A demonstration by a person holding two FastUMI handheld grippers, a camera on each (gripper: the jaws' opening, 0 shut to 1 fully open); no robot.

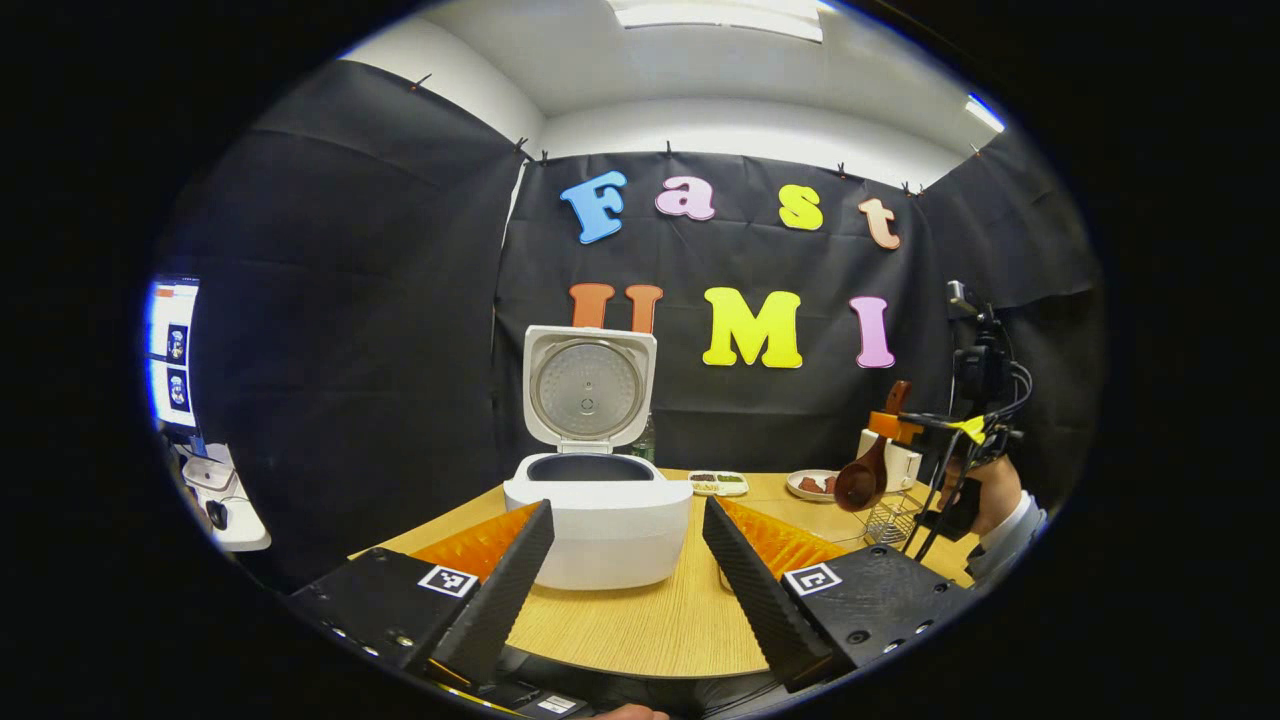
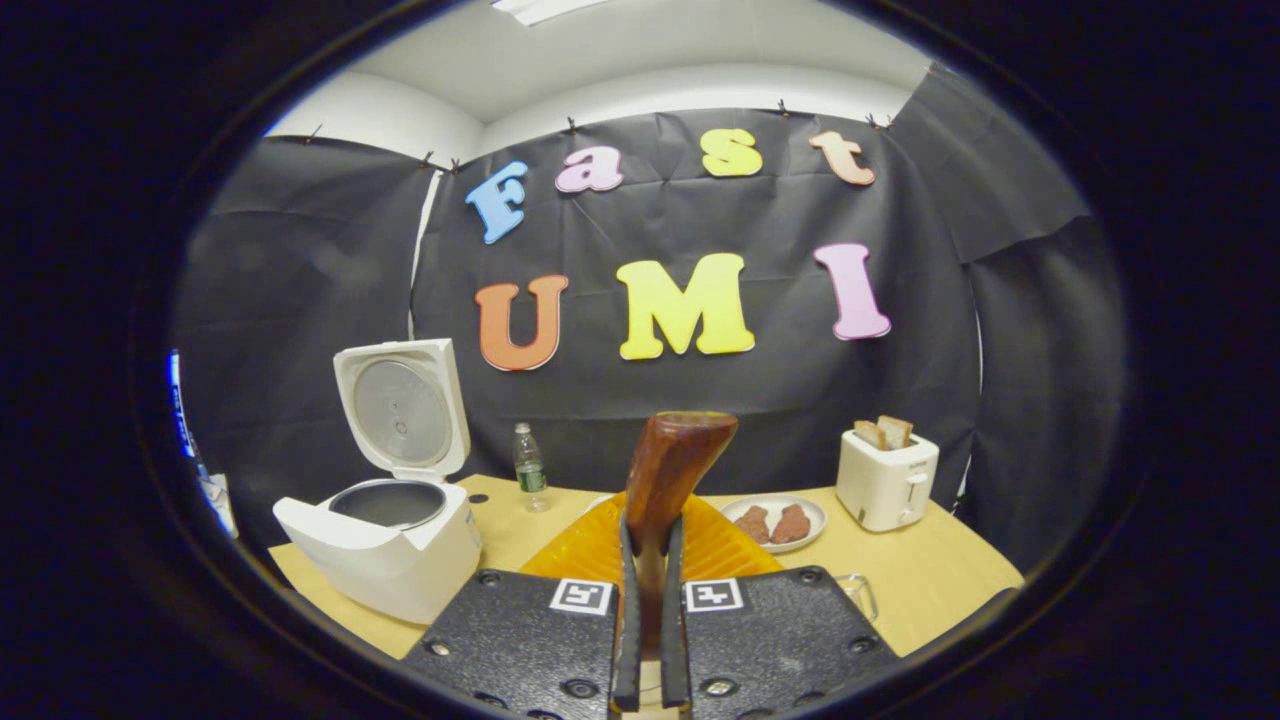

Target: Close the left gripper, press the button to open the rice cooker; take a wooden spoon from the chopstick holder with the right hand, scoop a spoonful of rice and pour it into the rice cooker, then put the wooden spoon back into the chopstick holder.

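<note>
The white rice cooker (image 1: 600, 520) stands open on the wooden table, its lid (image 1: 585, 385) upright. My left gripper (image 1: 628, 515) is open just in front of the cooker, with nothing between its fingers. At the right, a hand holds my right gripper (image 1: 905, 425), which is shut on the wooden spoon (image 1: 862, 480). The spoon's bowl hangs above the wire chopstick holder (image 1: 890, 518). In the right gripper view, the spoon's handle (image 2: 668, 470) sticks up from between the fingers of the right gripper (image 2: 650, 545). The open cooker (image 2: 390, 550) sits to its left.
A plate with two meat pieces (image 2: 775, 520), a white toaster with bread (image 2: 885, 480) and a water bottle (image 2: 528, 465) stand along the table's back. A small divided dish (image 1: 718, 483) lies right of the cooker. A monitor (image 1: 170, 350) glows at the far left.
</note>
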